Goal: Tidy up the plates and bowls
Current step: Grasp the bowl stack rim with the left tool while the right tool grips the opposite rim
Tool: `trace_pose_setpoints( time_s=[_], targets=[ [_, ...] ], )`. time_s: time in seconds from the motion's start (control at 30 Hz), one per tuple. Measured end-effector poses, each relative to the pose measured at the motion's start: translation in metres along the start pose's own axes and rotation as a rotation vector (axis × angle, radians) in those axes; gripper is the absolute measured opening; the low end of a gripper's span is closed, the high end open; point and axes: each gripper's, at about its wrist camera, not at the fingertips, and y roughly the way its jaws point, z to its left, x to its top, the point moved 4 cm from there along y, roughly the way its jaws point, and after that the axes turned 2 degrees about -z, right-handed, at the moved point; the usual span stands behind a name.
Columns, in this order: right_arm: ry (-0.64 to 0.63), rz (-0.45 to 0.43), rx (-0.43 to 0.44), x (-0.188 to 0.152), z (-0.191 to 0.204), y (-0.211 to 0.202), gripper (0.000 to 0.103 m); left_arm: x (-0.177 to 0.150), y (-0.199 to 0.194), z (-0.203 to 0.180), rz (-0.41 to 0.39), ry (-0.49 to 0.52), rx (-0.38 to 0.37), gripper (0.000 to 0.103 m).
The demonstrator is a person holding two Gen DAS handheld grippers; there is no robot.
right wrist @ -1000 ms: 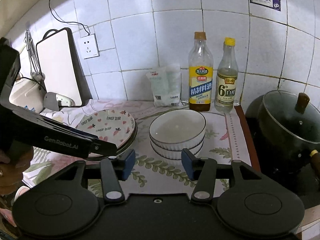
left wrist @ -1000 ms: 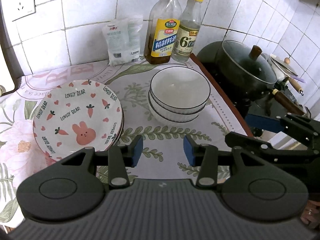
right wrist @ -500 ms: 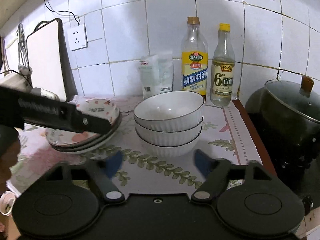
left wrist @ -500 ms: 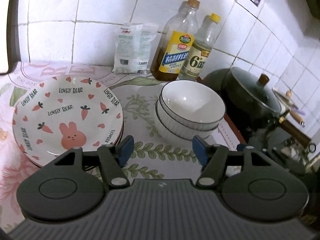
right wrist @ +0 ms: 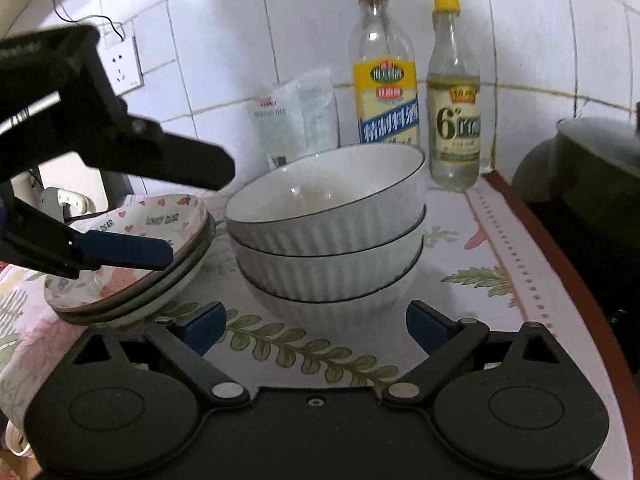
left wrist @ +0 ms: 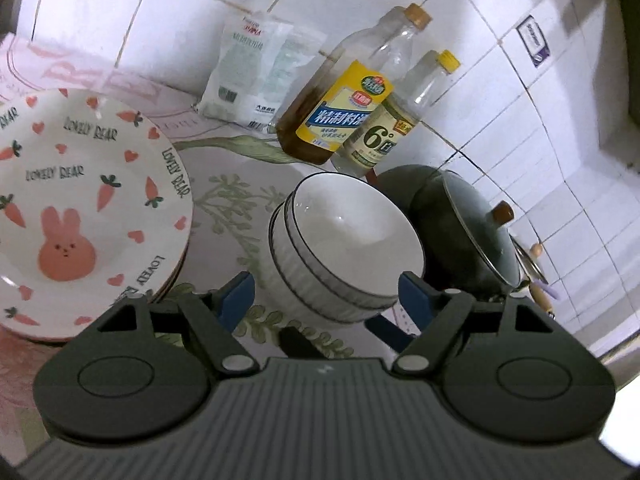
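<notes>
two hand-held grippers close in on a stack of white ribbed bowls (right wrist: 326,236) on a floral-print mat (right wrist: 492,248) covering a tiled kitchen counter. the right gripper (right wrist: 316,326) sits low and directly in front of the stack, its blue-padded fingers (right wrist: 206,326) spread wide on either side of the bottom bowl with nothing between the pads and no contact visible. the left gripper (left wrist: 326,294) looks down on the same stack from a tilted angle, its jaws opening, the blue pads (left wrist: 236,294) flanking the near side of the bowls without pressing on them; in the right wrist view that gripper reaches in from the left, one blue pad hanging over the stack of plates (right wrist: 132,256). those plates, printed with a pink rabbit, carrots and hearts, rest just beside the bowls on the left. against the white-tiled wall stand a bottle of cooking wine (right wrist: 384,80) with a yellow label, a smaller vinegar bottle (right wrist: 454,100) with a yellow cap, and a white packet (right wrist: 296,112) leaning on the tiles. a dark pot with a glass lid (left wrist: 464,228) sits to the right of the bowls, beyond the mat's edge.
</notes>
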Motion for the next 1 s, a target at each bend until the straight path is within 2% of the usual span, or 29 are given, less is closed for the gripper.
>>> trace_pose_setpoints(
  time_s=[0.23, 0.4, 0.53, 0.67, 0.77, 0.83, 1.0],
  targets=[
    [0.016, 0.015, -0.006, 0.006, -0.005, 0.020, 0.101, 0.006, 0.027, 0.006, 0.045, -0.026, 0.035, 0.075],
    [0.011, 0.018, 0.032, 0.007, -0.009, 0.025, 0.103, 0.008, 0.041, 0.006, 0.079, -0.021, 0.053, 0.066],
    [0.015, 0.016, 0.059, 0.008, -0.013, 0.028, 0.103, 0.010, 0.052, 0.006, 0.119, -0.039, 0.072, 0.065],
    [0.023, 0.030, 0.088, 0.008, -0.016, 0.033, 0.103, 0.013, 0.059, 0.006, 0.114, -0.030, 0.119, 0.065],
    [0.035, 0.029, 0.093, 0.008, -0.017, 0.035, 0.103, 0.015, 0.064, 0.008, 0.118, -0.016, 0.138, 0.056],
    [0.041, 0.036, 0.096, 0.008, -0.016, 0.036, 0.103, 0.016, 0.066, 0.010, 0.132, -0.022, 0.124, 0.051],
    [0.035, 0.035, 0.109, 0.007, -0.017, 0.038, 0.103, 0.017, 0.071, 0.012, 0.135, -0.011, 0.139, 0.046]
  ],
)
